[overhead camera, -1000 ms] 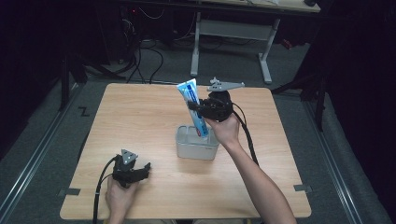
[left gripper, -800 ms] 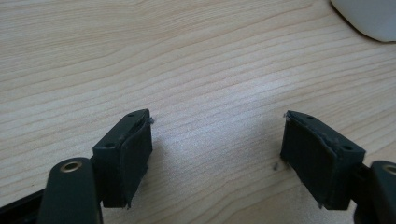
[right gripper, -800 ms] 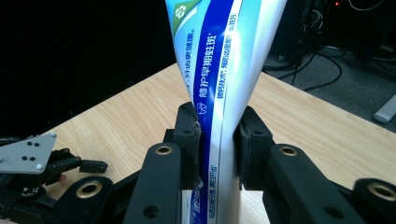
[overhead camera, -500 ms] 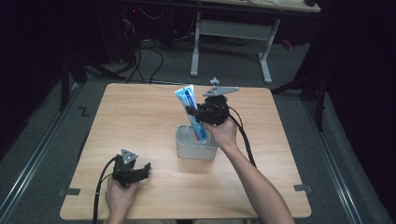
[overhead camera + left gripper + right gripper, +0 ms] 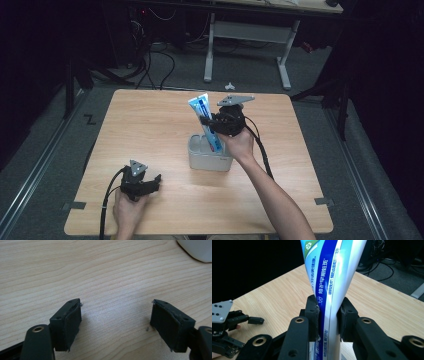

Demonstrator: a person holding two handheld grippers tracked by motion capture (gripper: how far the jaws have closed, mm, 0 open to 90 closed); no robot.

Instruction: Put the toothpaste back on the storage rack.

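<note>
A blue and white toothpaste tube (image 5: pixel 205 122) (image 5: pixel 331 277) stands nearly upright, tilted left, its lower end inside the small grey container (image 5: pixel 210 159) at the middle of the wooden table (image 5: pixel 150 130). My right gripper (image 5: pixel 212 124) (image 5: pixel 329 315) is shut on the tube's middle, with both pads pressed against it. My left gripper (image 5: pixel 155 180) (image 5: pixel 116 318) rests near the table's front left, open, with bare wood between its jaws. It also shows far off in the right gripper view (image 5: pixel 249 320).
A corner of the pale container (image 5: pixel 197 250) shows at the top right of the left gripper view. Beyond the table lie a dark floor, cables (image 5: pixel 155 65) and a white desk frame (image 5: pixel 250 35). Cables trail from both grippers toward the front edge.
The right gripper and the tube have shifted slightly left and down over the container. The left gripper has stayed put.
</note>
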